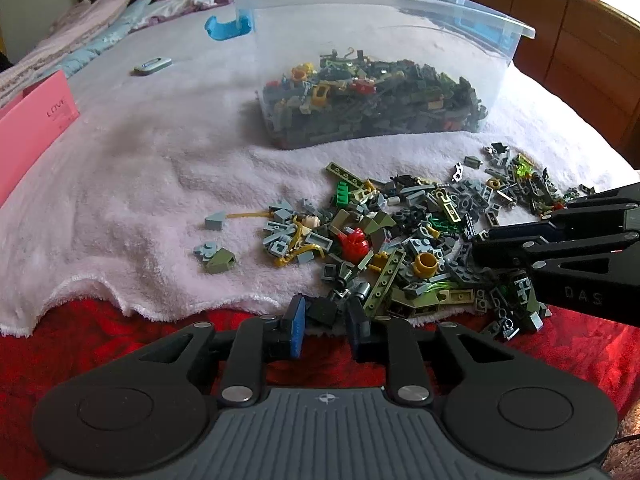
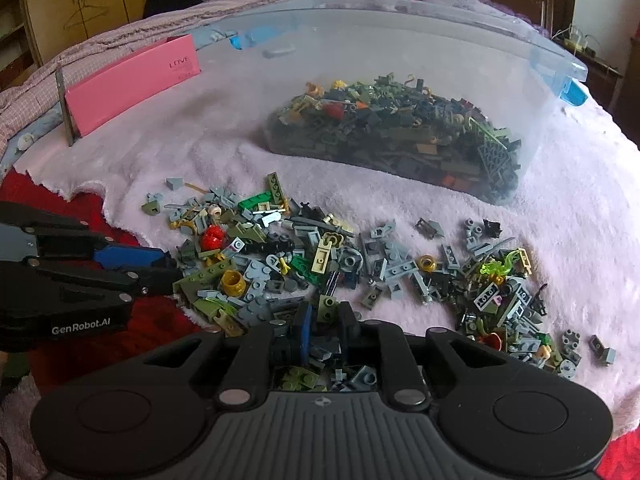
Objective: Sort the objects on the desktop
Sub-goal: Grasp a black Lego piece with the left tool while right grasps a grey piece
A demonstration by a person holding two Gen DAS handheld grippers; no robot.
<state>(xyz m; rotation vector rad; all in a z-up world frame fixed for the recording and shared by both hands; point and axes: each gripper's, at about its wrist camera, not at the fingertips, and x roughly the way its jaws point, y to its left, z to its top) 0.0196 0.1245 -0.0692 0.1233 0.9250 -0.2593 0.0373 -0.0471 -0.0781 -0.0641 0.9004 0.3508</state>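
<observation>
A heap of small toy bricks (image 1: 404,236), grey, olive, black and green, lies on a pale pink towel (image 1: 140,184); it also shows in the right wrist view (image 2: 360,268). Behind it stands a clear plastic bin (image 1: 376,64) holding many more bricks (image 2: 400,136). My left gripper (image 1: 326,324) sits low at the heap's near edge, jaws apart around a black piece (image 1: 322,312). My right gripper (image 2: 324,328) is down in the heap with bricks between its parted fingers. Each gripper shows in the other's view, the right (image 1: 480,246) and the left (image 2: 168,266).
A pink box (image 2: 132,84) marked LOVE stands on edge at the left. A small grey tin (image 1: 153,65) lies on the towel beyond. A red blanket (image 1: 80,344) lies under the towel's near edge. Wooden cabinets (image 1: 580,52) stand at the far right.
</observation>
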